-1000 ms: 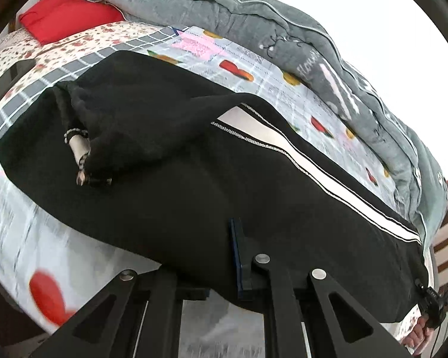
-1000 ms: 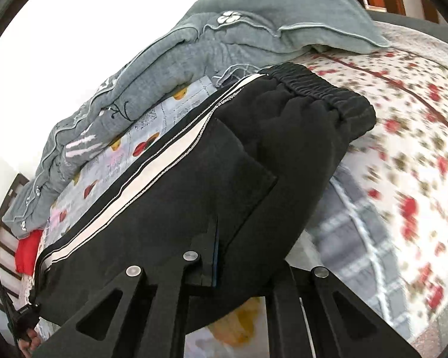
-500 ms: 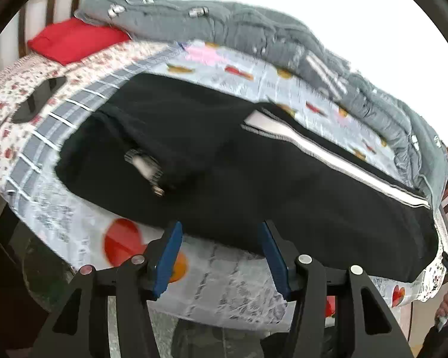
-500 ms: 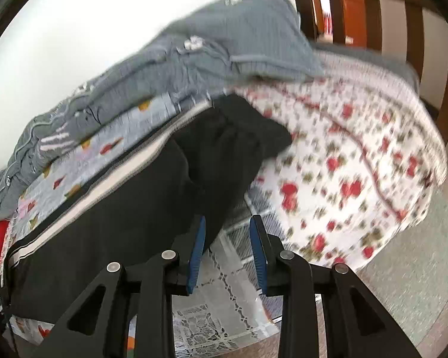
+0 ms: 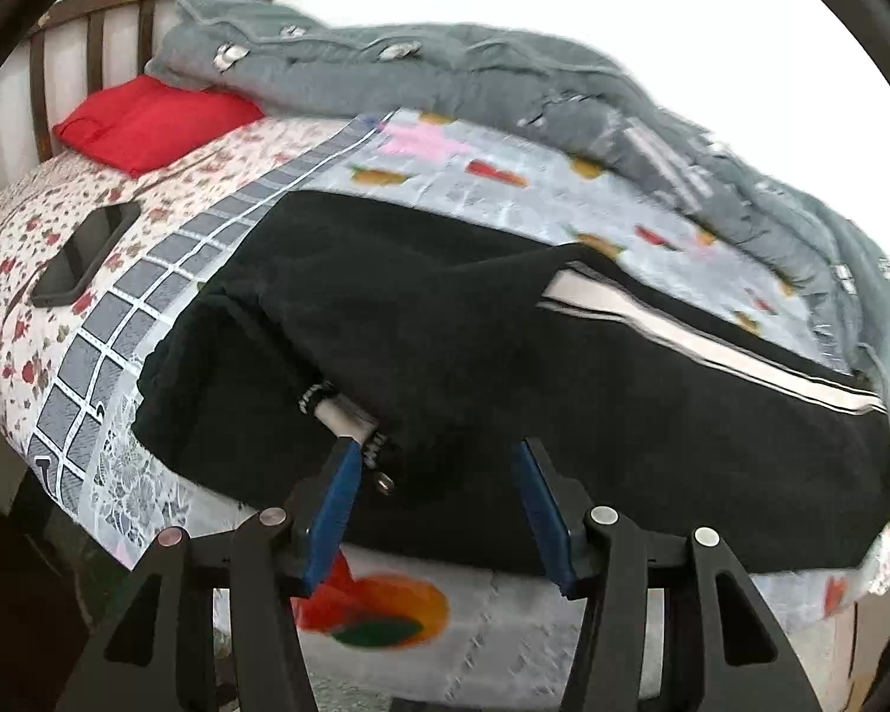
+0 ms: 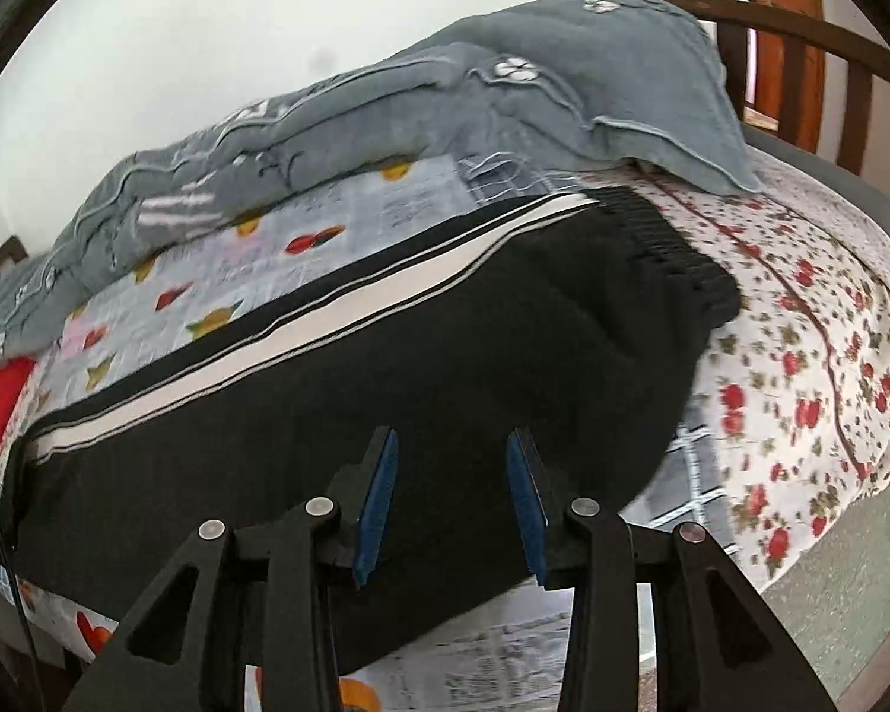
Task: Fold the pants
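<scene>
Black pants (image 5: 504,391) with a white side stripe (image 5: 712,344) lie lengthwise along the near edge of the bed, folded leg on leg. A white drawstring toggle (image 5: 344,415) sticks out of the dark fabric near the left end. My left gripper (image 5: 436,474) is open, its blue pads just in front of the pants' near edge by the toggle. In the right wrist view the pants (image 6: 385,391) end in a ribbed elastic band (image 6: 664,237). My right gripper (image 6: 451,469) is open at the pants' near edge, holding nothing.
A grey quilt (image 5: 504,89) is bunched along the far side of the bed, also in the right wrist view (image 6: 445,101). A red pillow (image 5: 148,118) lies by the dark headboard (image 5: 89,18). A black phone (image 5: 83,255) lies on the floral sheet. Wooden rails (image 6: 801,41) stand at the other end.
Both grippers let go of the pants, opened and drew back from the bed, then came in again toward the near edge. The pants now lie flat on the bed.
</scene>
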Available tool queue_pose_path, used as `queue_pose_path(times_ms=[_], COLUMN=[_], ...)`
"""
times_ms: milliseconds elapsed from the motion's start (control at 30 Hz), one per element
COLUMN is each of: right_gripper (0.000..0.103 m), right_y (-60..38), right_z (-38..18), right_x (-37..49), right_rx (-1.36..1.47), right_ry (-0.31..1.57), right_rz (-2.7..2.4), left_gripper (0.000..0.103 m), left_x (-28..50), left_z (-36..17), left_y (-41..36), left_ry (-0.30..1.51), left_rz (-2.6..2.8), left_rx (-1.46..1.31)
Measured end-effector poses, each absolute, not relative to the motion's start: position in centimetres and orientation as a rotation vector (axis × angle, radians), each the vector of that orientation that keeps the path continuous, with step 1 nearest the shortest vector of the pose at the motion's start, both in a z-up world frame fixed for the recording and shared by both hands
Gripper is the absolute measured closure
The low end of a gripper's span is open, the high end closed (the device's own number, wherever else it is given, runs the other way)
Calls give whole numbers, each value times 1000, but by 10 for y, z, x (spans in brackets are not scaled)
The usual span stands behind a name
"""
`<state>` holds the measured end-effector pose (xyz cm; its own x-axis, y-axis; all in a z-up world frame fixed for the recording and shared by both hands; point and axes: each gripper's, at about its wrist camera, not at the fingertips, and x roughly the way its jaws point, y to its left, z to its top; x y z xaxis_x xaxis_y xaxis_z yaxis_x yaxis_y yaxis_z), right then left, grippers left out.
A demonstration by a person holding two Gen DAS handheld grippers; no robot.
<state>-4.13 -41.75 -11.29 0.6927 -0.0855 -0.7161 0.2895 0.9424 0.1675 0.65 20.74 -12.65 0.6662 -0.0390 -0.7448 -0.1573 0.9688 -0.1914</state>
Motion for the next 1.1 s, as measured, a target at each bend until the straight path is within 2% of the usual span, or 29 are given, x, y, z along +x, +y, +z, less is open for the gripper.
queue_pose_path(times_ms=[33, 100, 133, 167, 500, 633, 700, 767, 800, 1100], right_gripper=[65, 65, 65, 65, 65, 65, 65, 65, 65, 65], right_y=[-414, -408, -406, -403, -386, -381, -379, -375, -373, -350], right_z=[-114, -117, -118, -119, -132, -131, -130, -130, -131, -141], right_x=[-40, -36, -35, -33, -13, -2, 4, 12, 16, 45], right_rx=[279, 281, 279, 276, 251, 245, 242, 236, 232, 194], right_ry=[785, 794, 798, 802, 851, 853, 851, 852, 855, 884], right_rz=[-207, -204, -205, -208, -225, -221, -219, -215, -213, -187], left_gripper=[56, 72, 86, 93, 93, 87, 72, 37, 31, 29], left_x=[14, 27, 32, 37, 101, 115, 116, 112, 111, 139], left_z=[-132, -137, -137, -135, -91, -91, -95, -96, -96, -110], left_y=[210, 215, 217, 220, 269, 290, 294, 292, 291, 294], left_ry=[856, 860, 850, 841, 726, 769, 779, 752, 738, 752], left_rz=[73, 102, 111, 112, 149, 85, 54, 90, 106, 187], left_rx=[-256, -247, -240, -248, -340, -462, -477, -430, -410, -303])
